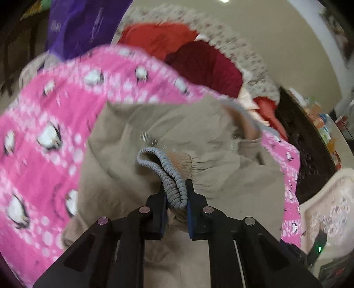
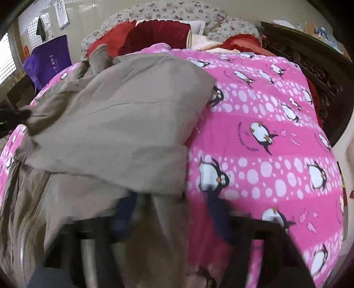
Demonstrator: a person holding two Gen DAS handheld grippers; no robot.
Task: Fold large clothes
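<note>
A large tan padded jacket lies on a bed covered by a pink penguin-print quilt. My left gripper is shut on the jacket's grey ribbed cuff and holds it above the tan jacket, with the quilt behind. My right gripper is blurred; its dark fingers stand apart over the jacket's right edge, with tan fabric between them. The jacket's zipper runs down the lower left.
Red cushions and a floral pillow lie at the bed's head. A purple bag stands at the left. A dark carved wooden headboard with clutter on top runs along the right.
</note>
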